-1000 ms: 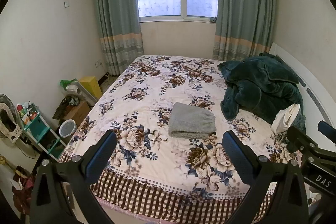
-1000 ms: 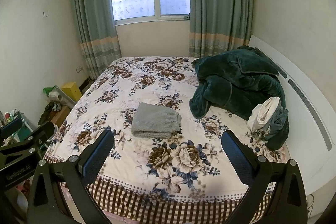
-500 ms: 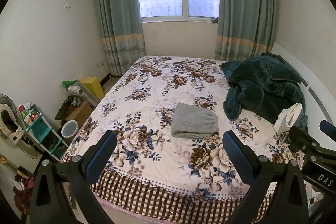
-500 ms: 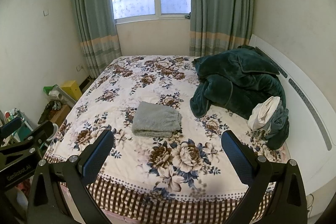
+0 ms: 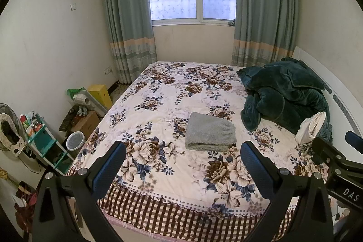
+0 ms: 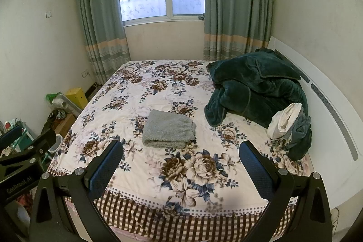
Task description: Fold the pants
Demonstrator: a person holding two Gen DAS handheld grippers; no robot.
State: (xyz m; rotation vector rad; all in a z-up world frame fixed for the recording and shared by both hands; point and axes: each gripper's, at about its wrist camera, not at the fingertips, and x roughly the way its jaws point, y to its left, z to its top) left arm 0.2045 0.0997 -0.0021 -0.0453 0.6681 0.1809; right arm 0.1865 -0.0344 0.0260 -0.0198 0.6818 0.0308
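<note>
Grey pants (image 5: 209,133) (image 6: 169,132) lie folded into a neat rectangle near the middle of a bed with a floral cover (image 5: 163,103) (image 6: 145,92). My left gripper (image 5: 183,165) hangs open above the bed's foot edge, well short of the pants, with nothing between its blue pads. My right gripper (image 6: 181,165) is open too and empty, at about the same distance. Part of the right gripper (image 5: 335,162) shows at the right edge of the left wrist view; the left gripper (image 6: 25,155) shows at the left edge of the right wrist view.
A dark green blanket (image 5: 285,96) (image 6: 256,92) is heaped on the bed's right side with a white and grey bundle (image 5: 312,127) (image 6: 285,121) beside it. The white headboard (image 6: 326,106) runs along the right. Boxes, a bin (image 5: 74,141) and a teal shelf (image 5: 43,142) crowd the floor at left.
Both grippers have drawn back slightly from the bed, so the pants look a little farther off. Neither gripper changed state; the pants have not moved.
</note>
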